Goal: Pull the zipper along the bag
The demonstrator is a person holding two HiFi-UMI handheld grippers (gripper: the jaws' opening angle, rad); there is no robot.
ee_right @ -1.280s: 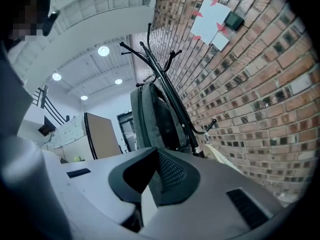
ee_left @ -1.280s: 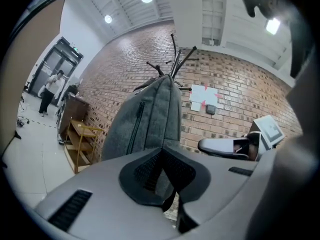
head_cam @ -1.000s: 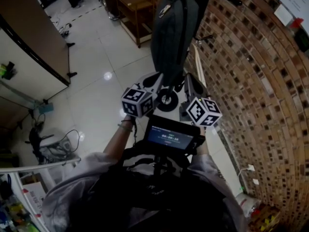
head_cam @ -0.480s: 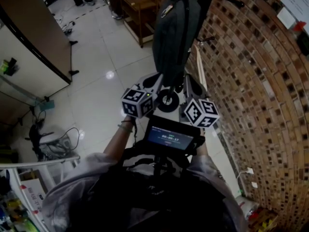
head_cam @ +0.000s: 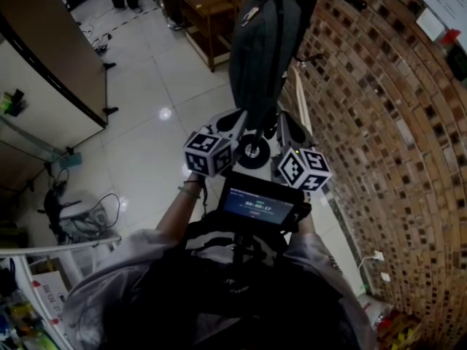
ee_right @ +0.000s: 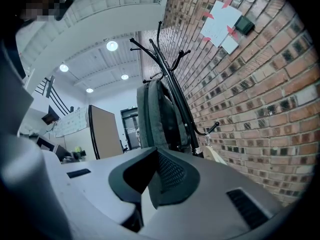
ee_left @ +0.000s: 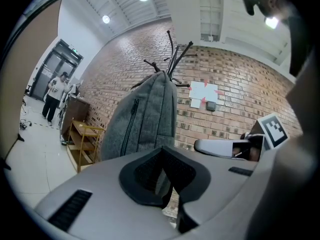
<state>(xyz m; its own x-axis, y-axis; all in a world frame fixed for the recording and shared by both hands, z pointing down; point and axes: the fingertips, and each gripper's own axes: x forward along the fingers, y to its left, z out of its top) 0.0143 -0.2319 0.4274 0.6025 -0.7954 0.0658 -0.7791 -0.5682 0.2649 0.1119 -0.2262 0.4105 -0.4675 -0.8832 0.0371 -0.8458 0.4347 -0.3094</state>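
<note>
A grey backpack hangs upright on a black coat stand beside the brick wall. It fills the middle of the left gripper view and stands narrow in the right gripper view. A dark zipper runs down its front pocket. My left gripper and right gripper are held level side by side, just short of the bag's lower end and apart from it. On both, the jaws are shut with nothing between them.
The brick wall runs along the right, with paper sheets stuck on it. A wooden shelf unit stands left of the bag, and a brown partition at far left. A person stands in the distance.
</note>
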